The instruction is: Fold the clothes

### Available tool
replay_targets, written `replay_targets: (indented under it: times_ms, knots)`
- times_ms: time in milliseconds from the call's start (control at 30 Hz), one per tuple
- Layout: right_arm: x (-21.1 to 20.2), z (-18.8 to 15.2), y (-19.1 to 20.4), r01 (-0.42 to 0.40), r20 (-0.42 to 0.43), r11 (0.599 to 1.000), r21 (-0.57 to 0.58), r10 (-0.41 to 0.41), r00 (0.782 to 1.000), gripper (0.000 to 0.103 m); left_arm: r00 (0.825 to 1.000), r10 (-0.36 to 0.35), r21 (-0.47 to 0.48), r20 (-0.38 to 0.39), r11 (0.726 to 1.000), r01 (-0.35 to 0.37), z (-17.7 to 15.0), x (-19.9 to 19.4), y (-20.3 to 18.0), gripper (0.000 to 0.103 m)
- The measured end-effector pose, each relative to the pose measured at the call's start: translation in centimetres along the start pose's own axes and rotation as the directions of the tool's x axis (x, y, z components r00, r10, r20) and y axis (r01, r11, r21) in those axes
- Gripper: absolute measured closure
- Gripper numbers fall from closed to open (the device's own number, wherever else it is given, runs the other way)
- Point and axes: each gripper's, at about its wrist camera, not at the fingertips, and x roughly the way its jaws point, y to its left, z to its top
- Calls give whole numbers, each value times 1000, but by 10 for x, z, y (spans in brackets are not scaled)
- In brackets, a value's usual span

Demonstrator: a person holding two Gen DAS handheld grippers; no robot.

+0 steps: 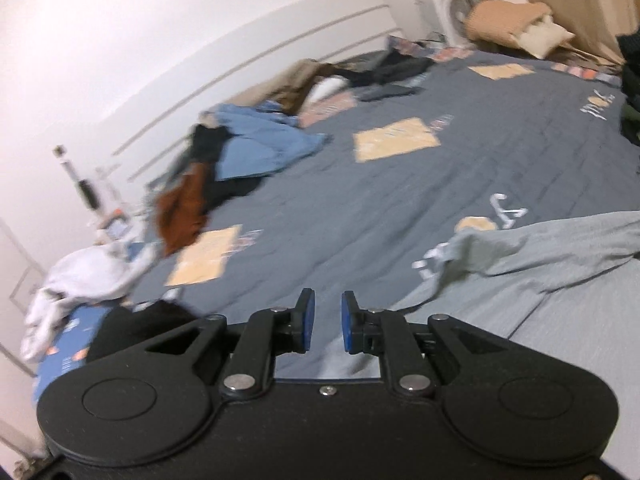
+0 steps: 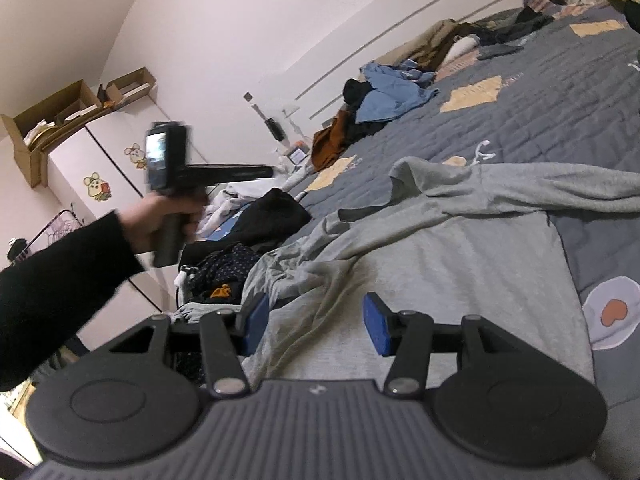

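Note:
A grey long-sleeved top [image 2: 440, 256] lies spread on the bed, its sleeve stretched to the right; it also shows in the left wrist view [image 1: 552, 280] at lower right. My left gripper [image 1: 327, 320] is open with a narrow gap and holds nothing, raised above the bed left of the top; the view is blurred. My right gripper [image 2: 312, 326] is wide open and empty, just above the top's crumpled near edge. The left gripper's handle shows in the person's hand [image 2: 168, 216] in the right wrist view.
The bed has a dark grey quilt [image 1: 400, 200] with yellow patches. Piled clothes lie along its far side: blue [image 1: 260, 144], brown [image 1: 180, 212], white [image 1: 80, 276], black [image 2: 276, 216]. A white cabinet [image 2: 120, 160] with cardboard boxes stands left. A fan [image 1: 456, 12] and pillows stand at the far end.

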Motion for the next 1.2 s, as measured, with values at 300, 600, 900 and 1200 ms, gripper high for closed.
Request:
replay_targets:
  times_ms: [300,600,900,1200]
  knots:
    - [2,-4,11,-14,-9,999,-30,14,1000,52,981,191,-105,-32,976,-193,-54,-118,109,82]
    - [9,-12,17,-20,-33,999,-40,18,999,52,946,279,-358,-166,877,-322,-171,-189,188,72]
    - [18,-19,16,-31,-48,999,-9,30,998,52,984,108,-746,-140,642,-177,-277,-191,197,64]
    - [28,-25,13,-8,-78,1000,-10,7,997,51,993,24,-930,-112,350,-113,-338,-156,190,54]
